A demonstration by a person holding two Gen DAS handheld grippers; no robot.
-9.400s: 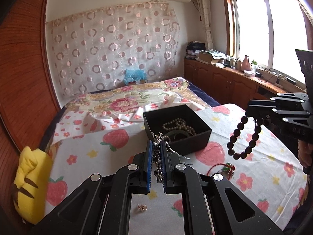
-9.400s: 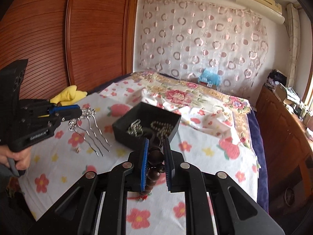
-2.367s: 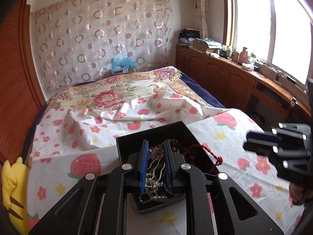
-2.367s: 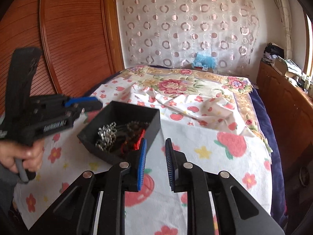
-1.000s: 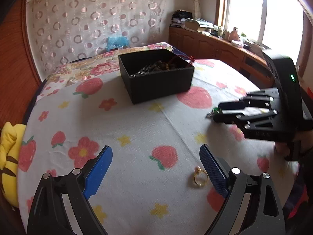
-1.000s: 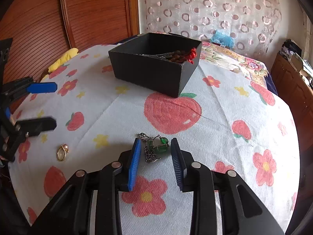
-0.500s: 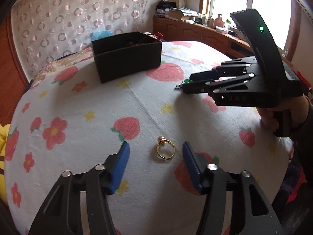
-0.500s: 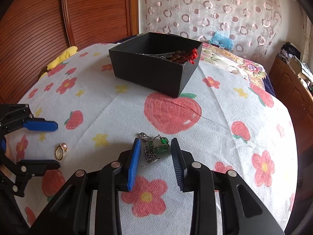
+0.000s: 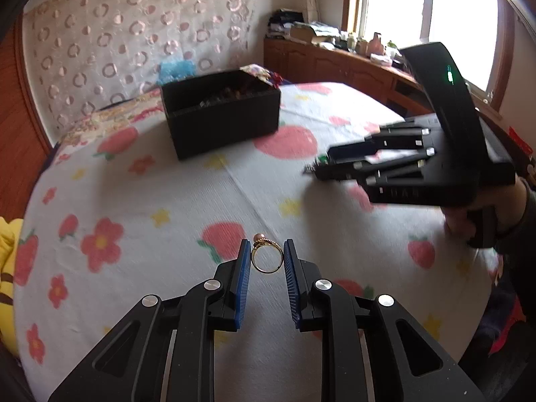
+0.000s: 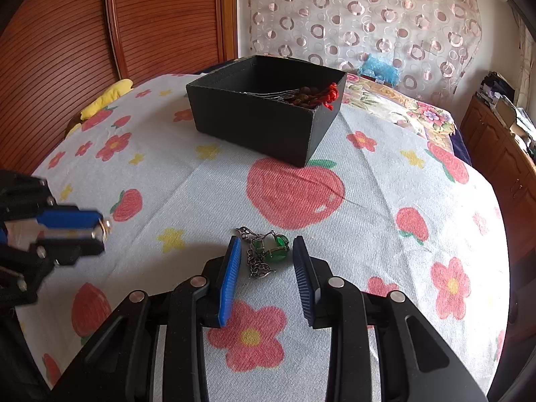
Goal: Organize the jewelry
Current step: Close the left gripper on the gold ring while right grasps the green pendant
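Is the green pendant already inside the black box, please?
No, the green pendant lies on the cloth between the right gripper's open fingers, apart from the black box.

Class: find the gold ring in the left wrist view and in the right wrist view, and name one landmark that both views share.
Left wrist view: gold ring at lower centre, between the left hand-held gripper pads.
Right wrist view: far left, ring peeking from that gripper's tips.
Shared landmark: black box, at upper centre in both views.

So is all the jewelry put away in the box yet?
Not quite. The box already holds beads and a red cord. The left gripper has just been closing around the gold ring, seemingly not pinching it yet. The right gripper is open around the green pendant, which lies on the cloth. Both must still go into the box.
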